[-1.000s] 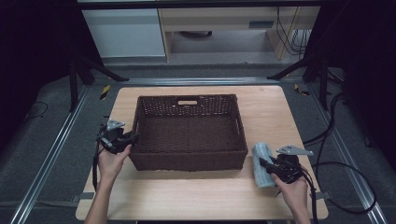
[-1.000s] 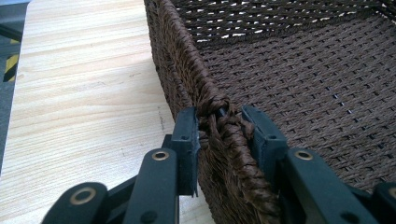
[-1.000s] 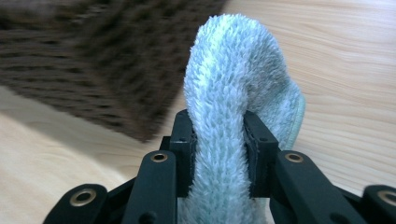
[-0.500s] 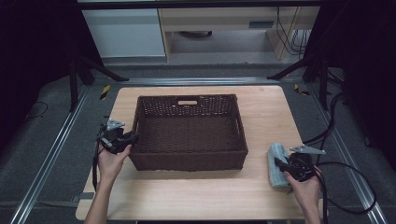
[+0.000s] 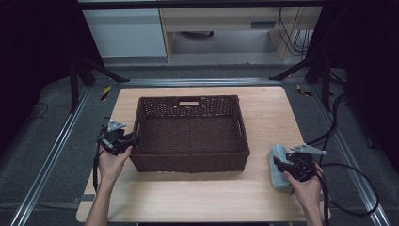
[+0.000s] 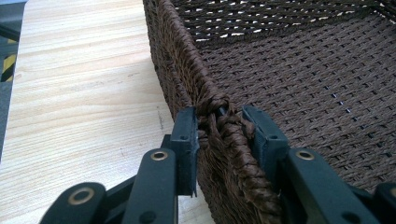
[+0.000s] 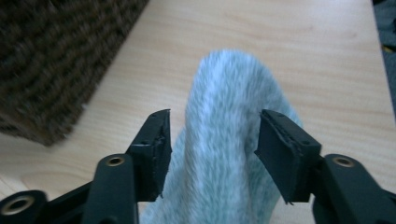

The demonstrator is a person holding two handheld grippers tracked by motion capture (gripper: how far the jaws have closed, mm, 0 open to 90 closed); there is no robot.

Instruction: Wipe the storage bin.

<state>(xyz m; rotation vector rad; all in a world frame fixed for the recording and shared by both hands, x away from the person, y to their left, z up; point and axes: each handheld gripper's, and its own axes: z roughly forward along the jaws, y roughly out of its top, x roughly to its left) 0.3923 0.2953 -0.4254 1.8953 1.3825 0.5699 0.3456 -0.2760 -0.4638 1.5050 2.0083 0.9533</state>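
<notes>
Lying between the just-opened jaws of the right gripper (image 7: 212, 154), grey towel (image 7: 224, 154) rests unclamped on table (image 7: 280, 42).

In the right gripper view the wicker basket (image 7: 56, 60) is blurred and cut off by the top and left edges, so its weave smears together. The pale grey cloth (image 7: 224, 140) runs out of the bottom edge there, its near end hidden between and below the jaws; whether the pads touch it is hard to tell. In the left gripper view the basket's rim (image 6: 219, 135) hides the inner faces of the jaws, and the basket's far wall is cut by the top edge. In the high view the right gripper (image 5: 287, 165) covers part of the cloth, and the counter (image 5: 197, 197) loses its near edge at the bottom.
</notes>
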